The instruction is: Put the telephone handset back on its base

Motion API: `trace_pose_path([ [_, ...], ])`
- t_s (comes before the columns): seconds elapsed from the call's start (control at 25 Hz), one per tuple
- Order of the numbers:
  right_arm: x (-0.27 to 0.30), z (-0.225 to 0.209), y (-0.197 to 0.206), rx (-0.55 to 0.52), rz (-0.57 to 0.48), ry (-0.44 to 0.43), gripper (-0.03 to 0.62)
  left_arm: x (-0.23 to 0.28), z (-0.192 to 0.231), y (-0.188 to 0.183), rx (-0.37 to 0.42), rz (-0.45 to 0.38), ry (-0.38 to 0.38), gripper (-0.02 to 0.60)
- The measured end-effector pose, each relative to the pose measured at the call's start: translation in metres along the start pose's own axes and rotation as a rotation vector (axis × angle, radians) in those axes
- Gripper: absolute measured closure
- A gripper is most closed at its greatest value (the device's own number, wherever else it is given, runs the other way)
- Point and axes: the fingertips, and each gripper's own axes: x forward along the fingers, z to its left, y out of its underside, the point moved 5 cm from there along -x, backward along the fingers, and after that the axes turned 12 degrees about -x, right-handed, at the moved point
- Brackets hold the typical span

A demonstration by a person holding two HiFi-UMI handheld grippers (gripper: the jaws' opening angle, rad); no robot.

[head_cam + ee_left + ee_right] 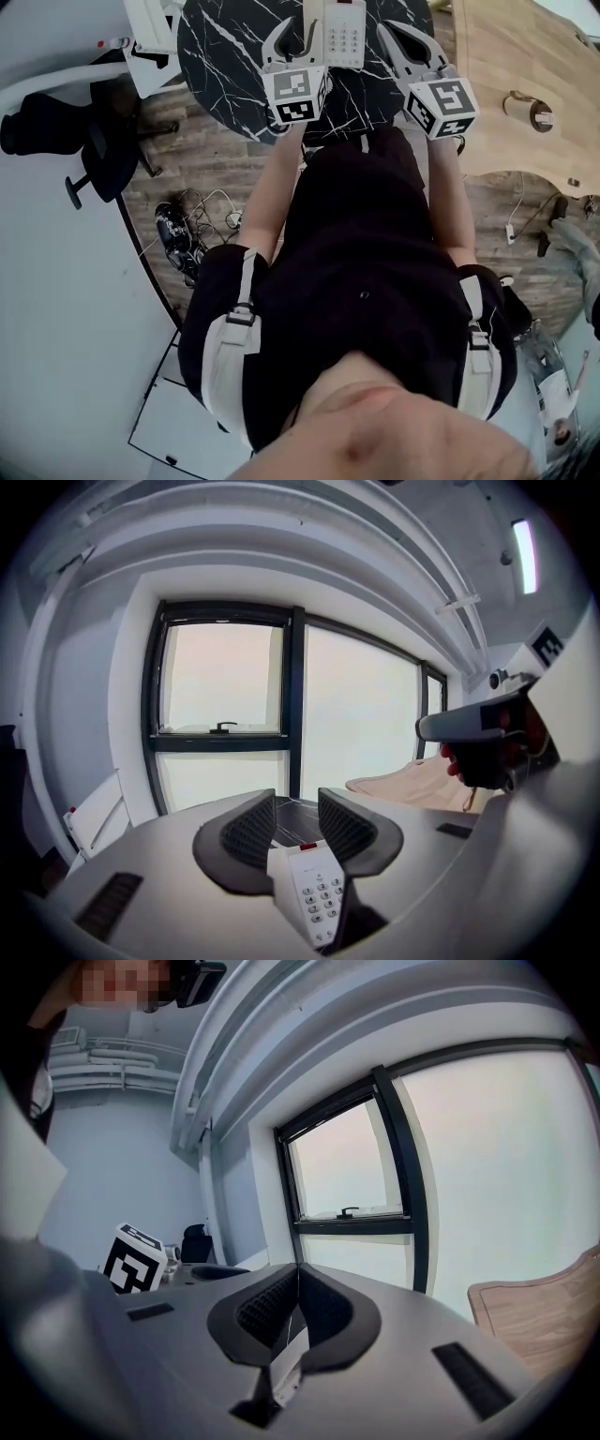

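2 tongs at the near edge of the desk (225, 56), neither gripping anything. Left tongs (298, 803): spread partway, nothing in the gap, with the keypad of the telephone (314, 897) showing below them. Right tongs (298, 1269): tips pressed together, empty. Head view: handset (313, 21) seems to lie along the left side of its base, beside the keypad, though the frame's top edge cuts it off. Judgement: replacing looks done. What is left is confirming it sits flush, then drawing clear.
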Motion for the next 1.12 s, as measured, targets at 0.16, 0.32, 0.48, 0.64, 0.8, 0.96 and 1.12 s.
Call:
trace_pose_path([
  [0.16,0.000,-0.004,-0.009,-0.015,-0.024,0.007,0.563,-0.012,-0.004,-0.021,0.014,-0.047,0.023,0.464],
  [0.32,-0.001,-0.008,-0.017,-0.027,-0.040,0.016,0.563,-0.022,-0.007,-0.040,0.028,-0.094,0.033,0.494],
  [0.48,0.000,-0.009,-0.025,-0.042,-0.054,0.015,0.563,-0.030,-0.008,-0.052,0.039,-0.124,0.042,0.525],
  [0.64,0.003,-0.008,-0.032,-0.052,-0.069,0.011,0.563,-0.036,-0.009,-0.058,0.046,-0.141,0.051,0.554],
  [0.8,0.005,-0.004,-0.039,-0.060,-0.085,0.003,0.563,-0.041,-0.008,-0.064,0.044,-0.149,0.066,0.565],
  [0.96,0.009,0.002,-0.044,-0.073,-0.094,-0.006,0.563,-0.043,-0.005,-0.068,0.038,-0.154,0.074,0.566],
  [1.12,0.012,0.007,-0.046,-0.082,-0.098,-0.023,0.565,-0.043,-0.001,-0.069,0.035,-0.153,0.073,0.566],
])
